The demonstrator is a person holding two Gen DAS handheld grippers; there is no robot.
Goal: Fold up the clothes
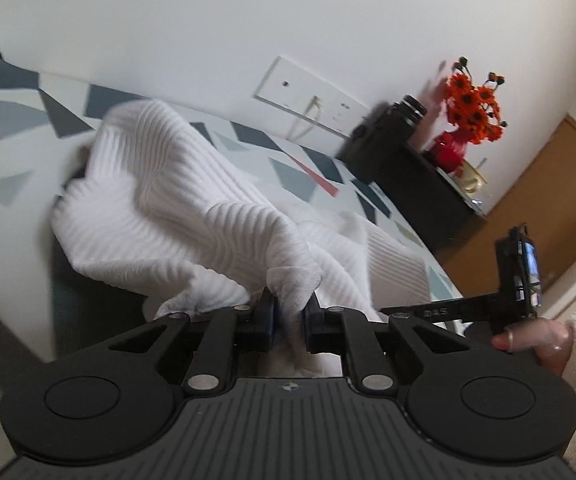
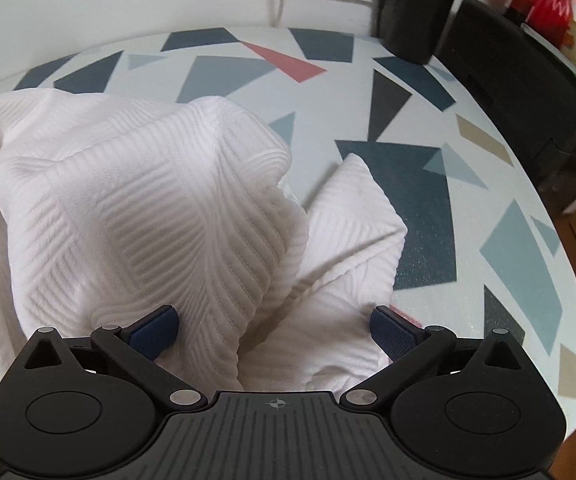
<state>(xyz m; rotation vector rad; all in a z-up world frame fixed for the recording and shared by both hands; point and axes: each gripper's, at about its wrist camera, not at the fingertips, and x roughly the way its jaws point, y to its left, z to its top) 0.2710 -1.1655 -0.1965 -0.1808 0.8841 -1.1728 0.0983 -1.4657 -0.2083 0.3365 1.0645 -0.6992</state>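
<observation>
One white garment (image 2: 159, 216), two grippers

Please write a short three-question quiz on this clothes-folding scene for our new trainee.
1. True or false: the left gripper is shut on the white garment.
2. How do the fingers of the right gripper stand? A) wide apart over the garment B) pressed together on the cable C) closed on the vase
3. What colour are the flowers in the red vase beyond the patterned tablecloth?

Key: 1 true. 2 A. 3 orange.
</observation>
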